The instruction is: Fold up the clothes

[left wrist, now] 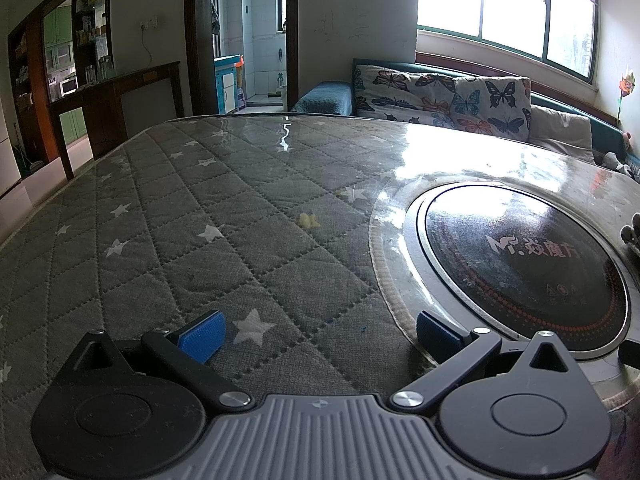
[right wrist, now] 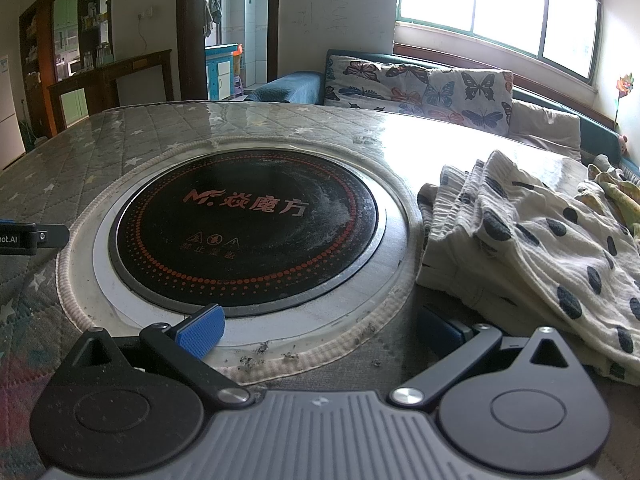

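Observation:
A cream garment with dark spots (right wrist: 532, 240) lies crumpled on the table to the right of the round cooktop (right wrist: 244, 228). A yellow-green patterned cloth (right wrist: 612, 196) lies behind it at the far right. My right gripper (right wrist: 320, 332) is open and empty, low over the table edge, its right finger just left of the garment. My left gripper (left wrist: 320, 334) is open and empty over the grey star-quilted table cover (left wrist: 200, 216), left of the cooktop (left wrist: 524, 264). A sliver of the garment (left wrist: 632, 236) shows at the right edge of the left wrist view.
The table is covered by a glossy clear sheet. A sofa with a butterfly-print cushion (right wrist: 416, 88) stands behind the table under the window. A dark wooden sideboard (left wrist: 120, 96) and a doorway are at the back left. The left gripper's tip (right wrist: 28, 236) shows at the left edge.

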A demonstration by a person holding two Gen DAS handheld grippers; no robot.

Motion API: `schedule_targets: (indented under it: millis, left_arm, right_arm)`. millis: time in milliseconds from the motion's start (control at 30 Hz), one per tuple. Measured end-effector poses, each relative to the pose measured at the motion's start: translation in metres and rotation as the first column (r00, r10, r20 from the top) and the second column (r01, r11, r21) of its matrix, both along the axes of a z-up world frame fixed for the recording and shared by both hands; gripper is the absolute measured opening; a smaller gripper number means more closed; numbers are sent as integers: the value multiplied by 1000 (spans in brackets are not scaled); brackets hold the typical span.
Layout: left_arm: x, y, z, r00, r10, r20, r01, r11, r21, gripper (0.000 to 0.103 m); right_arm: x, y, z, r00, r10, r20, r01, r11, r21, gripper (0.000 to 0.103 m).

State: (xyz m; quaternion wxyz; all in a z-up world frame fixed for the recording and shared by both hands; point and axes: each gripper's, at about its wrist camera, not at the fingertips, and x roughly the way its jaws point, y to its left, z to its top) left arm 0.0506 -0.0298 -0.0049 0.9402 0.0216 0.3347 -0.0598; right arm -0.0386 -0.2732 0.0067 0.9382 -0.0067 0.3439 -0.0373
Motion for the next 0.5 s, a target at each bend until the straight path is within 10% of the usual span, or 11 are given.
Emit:
schedule_targets:
  millis: [500]
  left_arm:
    - [0,0,0,1000,0,0,0,1000,-1,103]
  right_arm:
    - [29,5,7,1000,17,-16,-17,1000,26,103]
